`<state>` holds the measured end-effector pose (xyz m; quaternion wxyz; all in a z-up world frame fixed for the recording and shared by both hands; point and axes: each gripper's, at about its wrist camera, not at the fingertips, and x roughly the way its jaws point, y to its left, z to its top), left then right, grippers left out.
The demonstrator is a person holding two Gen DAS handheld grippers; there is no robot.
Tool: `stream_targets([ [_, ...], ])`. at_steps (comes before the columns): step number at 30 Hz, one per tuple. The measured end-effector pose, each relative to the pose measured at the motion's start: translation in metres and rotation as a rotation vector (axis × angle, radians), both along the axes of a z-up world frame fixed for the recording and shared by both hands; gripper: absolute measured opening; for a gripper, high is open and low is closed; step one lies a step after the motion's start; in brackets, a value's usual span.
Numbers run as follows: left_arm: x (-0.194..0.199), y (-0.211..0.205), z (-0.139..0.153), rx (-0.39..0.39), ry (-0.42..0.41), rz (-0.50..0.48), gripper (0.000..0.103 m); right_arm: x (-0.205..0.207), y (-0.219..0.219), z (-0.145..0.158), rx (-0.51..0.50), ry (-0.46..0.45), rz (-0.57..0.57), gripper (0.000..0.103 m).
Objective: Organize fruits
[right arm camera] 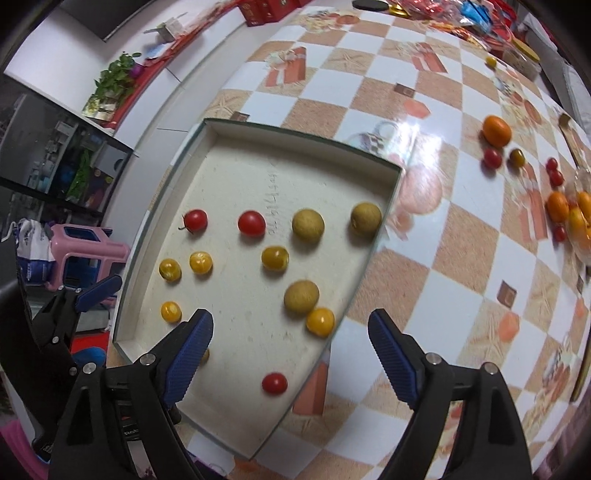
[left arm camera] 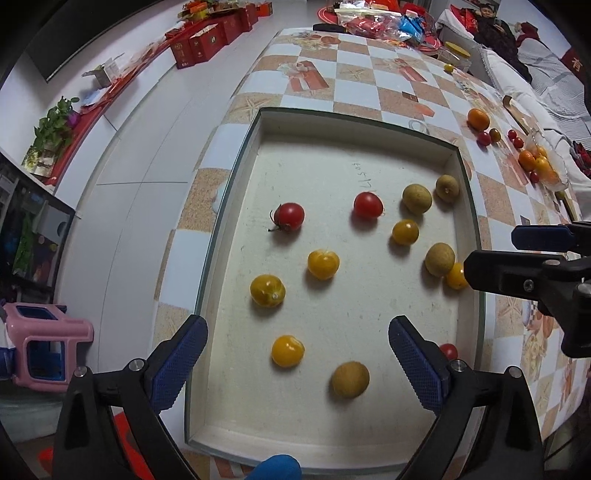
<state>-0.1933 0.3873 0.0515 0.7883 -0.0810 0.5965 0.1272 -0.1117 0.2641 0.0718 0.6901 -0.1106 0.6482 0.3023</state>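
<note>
A shallow white tray (left arm camera: 354,119) (right arm camera: 295,134) lies on the checkered table. Scattered in it are red cherry tomatoes (left arm camera: 290,217) (right arm camera: 251,222), several yellow tomatoes (left arm camera: 323,263) (right arm camera: 275,257) and several brown round fruits (left arm camera: 416,198) (right arm camera: 308,225). My left gripper (left arm camera: 295,325) hangs open above the tray's near end, its pads wide apart over a yellow tomato (left arm camera: 287,350) and a brown fruit (left arm camera: 350,379). My right gripper (right arm camera: 290,317) (left arm camera: 493,251) is open above the tray's right rim, beside a brown fruit (right arm camera: 301,297) and a yellow tomato (right arm camera: 320,322). Neither holds anything.
On the tablecloth right of the tray are an orange (left arm camera: 478,119) (right arm camera: 496,130), loose red tomatoes (right arm camera: 492,158) and a glass bowl (left arm camera: 556,177) of oranges. Snack packets (left arm camera: 373,22) crowd the far end. A pink stool (left arm camera: 48,343) stands on the floor left.
</note>
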Motion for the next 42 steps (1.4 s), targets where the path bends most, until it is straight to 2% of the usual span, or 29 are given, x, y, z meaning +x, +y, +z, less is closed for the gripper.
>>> stream_targets([
  [1, 0.0, 0.0, 0.0, -0.004, 0.01, -0.001, 0.102, -0.002, -0.002, 0.001, -0.006, 0.006, -0.006, 0.094],
  [2, -0.001, -0.001, 0.0, -0.011, 0.022, -0.003, 0.102, -0.002, -0.002, 0.002, -0.012, 0.007, -0.008, 0.102],
  [16, -0.02, -0.004, 0.028, 0.014, 0.053, -0.038, 0.102, -0.018, -0.006, 0.034, -0.081, -0.02, 0.003, 0.103],
  [26, -0.036, -0.007, 0.041, 0.029, 0.095, -0.076, 0.102, -0.039, -0.011, 0.044, -0.138, -0.019, 0.041, 0.103],
  [42, -0.039, -0.015, 0.06, 0.058, 0.111, -0.14, 0.102, -0.041, -0.009, 0.065, -0.164, -0.043, 0.096, 0.103],
])
